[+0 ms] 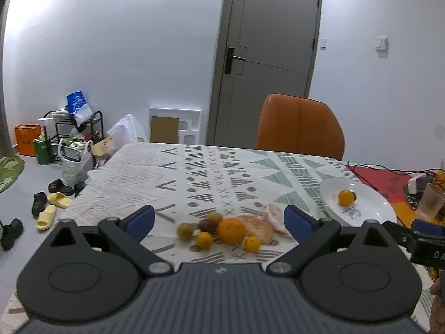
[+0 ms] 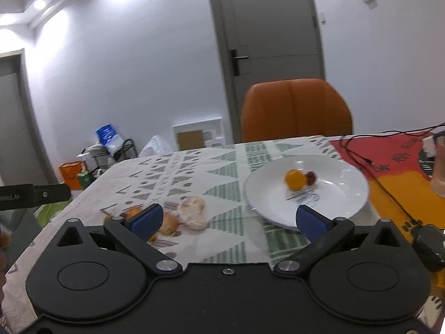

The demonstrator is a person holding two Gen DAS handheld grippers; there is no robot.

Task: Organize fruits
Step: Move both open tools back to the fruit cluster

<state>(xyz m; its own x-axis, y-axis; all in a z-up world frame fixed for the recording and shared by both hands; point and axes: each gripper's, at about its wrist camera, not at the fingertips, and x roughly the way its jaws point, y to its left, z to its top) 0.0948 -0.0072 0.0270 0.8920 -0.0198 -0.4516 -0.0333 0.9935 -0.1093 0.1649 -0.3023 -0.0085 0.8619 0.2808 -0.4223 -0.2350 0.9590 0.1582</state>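
Fruits clustered, left tool spread

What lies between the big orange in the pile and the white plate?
In the left wrist view, peeled citrus pieces lie between the big orange and the white plate, then bare tablecloth.

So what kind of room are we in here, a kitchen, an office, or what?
Most likely the dining corner of a home near its entrance: a table under a patterned tablecloth with an orange chair, a grey door, and a shoe rack with slippers on the floor.
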